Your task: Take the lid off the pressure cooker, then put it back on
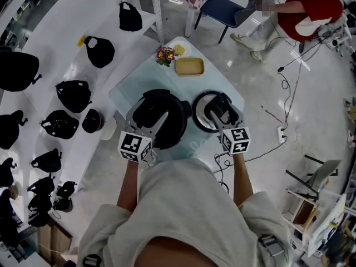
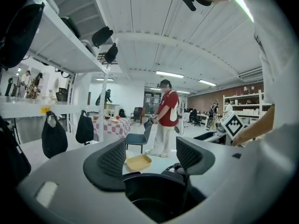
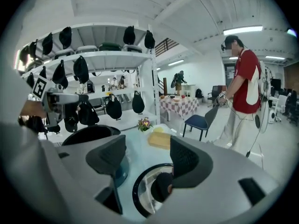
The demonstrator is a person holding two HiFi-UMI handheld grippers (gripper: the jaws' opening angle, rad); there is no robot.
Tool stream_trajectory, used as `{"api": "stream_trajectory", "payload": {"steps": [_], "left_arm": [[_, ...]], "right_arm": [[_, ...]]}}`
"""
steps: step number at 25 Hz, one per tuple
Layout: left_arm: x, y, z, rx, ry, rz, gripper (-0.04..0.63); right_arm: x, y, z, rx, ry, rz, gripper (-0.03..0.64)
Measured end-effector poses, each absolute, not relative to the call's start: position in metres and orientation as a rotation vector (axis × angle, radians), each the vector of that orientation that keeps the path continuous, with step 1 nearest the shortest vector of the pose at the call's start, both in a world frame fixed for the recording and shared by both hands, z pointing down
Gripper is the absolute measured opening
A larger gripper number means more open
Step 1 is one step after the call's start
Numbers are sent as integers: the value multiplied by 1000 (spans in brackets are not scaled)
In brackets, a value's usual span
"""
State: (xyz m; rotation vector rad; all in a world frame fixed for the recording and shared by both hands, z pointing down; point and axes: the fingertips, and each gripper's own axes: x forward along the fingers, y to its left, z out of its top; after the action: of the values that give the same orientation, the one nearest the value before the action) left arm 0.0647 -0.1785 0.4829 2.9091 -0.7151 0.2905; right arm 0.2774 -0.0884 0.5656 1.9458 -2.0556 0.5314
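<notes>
Lid off, lying beside the open pressure cooker [image 1: 179,114].

My left gripper [image 2: 152,160] hangs over the pot's dark mouth, fingers spread and empty. My right gripper [image 3: 145,157], fingers also spread with nothing pinched, hovers above the lid [image 3: 142,192], which lies flat on the tabletop [image 1: 123,93] just right of the cooker. A yellow tray [image 1: 189,66] sits behind.

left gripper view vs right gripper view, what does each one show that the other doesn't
Only the left gripper view looks down into the open pressure cooker and catches the right tool's marker cube. Only the right gripper view shows the flowers and the left tool's marker cube. Both show the yellow tray and the person in red.
</notes>
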Motion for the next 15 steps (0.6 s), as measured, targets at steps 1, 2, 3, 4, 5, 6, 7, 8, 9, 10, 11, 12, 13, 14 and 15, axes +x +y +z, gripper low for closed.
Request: {"api": "stream_trajectory", "payload": {"steps": [1, 2, 3, 4, 5, 6, 7, 8, 9, 10, 11, 12, 13, 14, 15], "left_arm": [[65, -179, 483, 2907, -717, 291, 331], [65, -179, 484, 2904, -719, 290, 331], [65, -180, 484, 2901, -722, 290, 331], [64, -180, 484, 2898, -725, 290, 331], [63, -180, 484, 2895, -728, 290, 331], [62, -180, 485, 2892, -732, 291, 331], [61, -181, 485, 2889, -736, 293, 331], [61, -181, 486, 2886, -741, 296, 331], [60, -182, 487, 2884, -746, 299, 331], [59, -183, 487, 2881, -749, 301, 331], [58, -183, 488, 2877, -754, 303, 331], [56, -184, 488, 2874, -760, 306, 331], [53, -185, 489, 2869, -769, 312, 331], [50, -186, 491, 2864, -779, 320, 331], [48, -186, 492, 2857, -790, 327, 331]], "right_arm": [[281, -90, 577, 1926, -2043, 567, 295], [284, -91, 589, 1904, -2028, 602, 295], [287, -93, 601, 1880, -2010, 638, 295], [290, -93, 613, 1853, -1990, 676, 295], [293, -94, 625, 1824, -1970, 717, 296], [295, -94, 637, 1794, -1951, 758, 296], [298, -95, 650, 1762, -1931, 795, 296], [301, -95, 663, 1729, -1910, 827, 296], [303, -96, 675, 1696, -1885, 853, 296], [306, -96, 687, 1661, -1860, 873, 296], [307, -97, 697, 1625, -1837, 891, 296], [308, -99, 707, 1589, -1817, 908, 296], [308, -101, 716, 1553, -1797, 923, 298], [308, -103, 725, 1519, -1776, 935, 298], [309, -103, 733, 1489, -1751, 947, 298]]}}
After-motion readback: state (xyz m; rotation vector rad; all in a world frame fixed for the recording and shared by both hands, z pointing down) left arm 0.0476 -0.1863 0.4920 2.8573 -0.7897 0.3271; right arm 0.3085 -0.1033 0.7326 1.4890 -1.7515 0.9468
